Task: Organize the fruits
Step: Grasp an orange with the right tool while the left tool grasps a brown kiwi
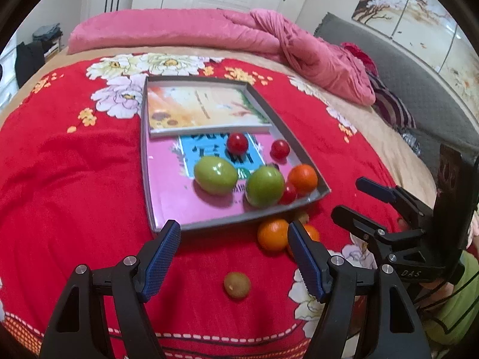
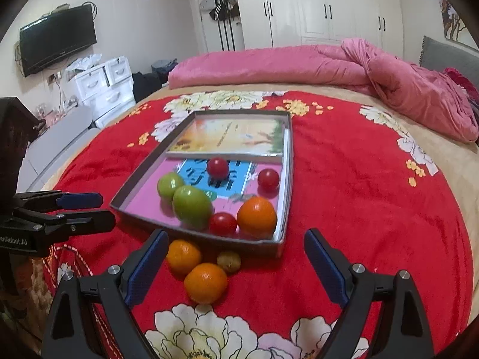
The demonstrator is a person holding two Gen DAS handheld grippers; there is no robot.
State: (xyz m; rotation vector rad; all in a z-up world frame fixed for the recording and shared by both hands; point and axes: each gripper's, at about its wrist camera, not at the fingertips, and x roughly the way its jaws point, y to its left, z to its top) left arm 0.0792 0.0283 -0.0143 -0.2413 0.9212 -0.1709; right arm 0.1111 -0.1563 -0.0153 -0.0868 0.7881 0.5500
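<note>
- A bed (image 2: pixel 344 194) covered by a red flowered blanket is used as the work surface; the soft cover probably keeps round fruit from rolling far.
- A shallow grey tray (image 2: pixel 286 179) is laid mid-blanket, within reach of both tools, as the likely collecting place.
- The left hand-held gripper (image 1: pixel 235 257) is held wide open and empty, low over the blanket, with a small brownish fruit (image 1: pixel 237 284) lying between its fingers.
- The right hand-held gripper (image 2: pixel 236 264) is likewise spread wide, holding nothing, framing the loose fruit just outside the tray's near wall.
- Inside the tray are seen two glossy green fruits (image 2: pixel 191 206), one orange (image 2: pixel 257 216) and three small red ones (image 2: pixel 218 167).
- Outside it, two oranges (image 2: pixel 206 282) and another small brownish fruit (image 2: pixel 229 261) are left, judged not yet sorted.
</note>
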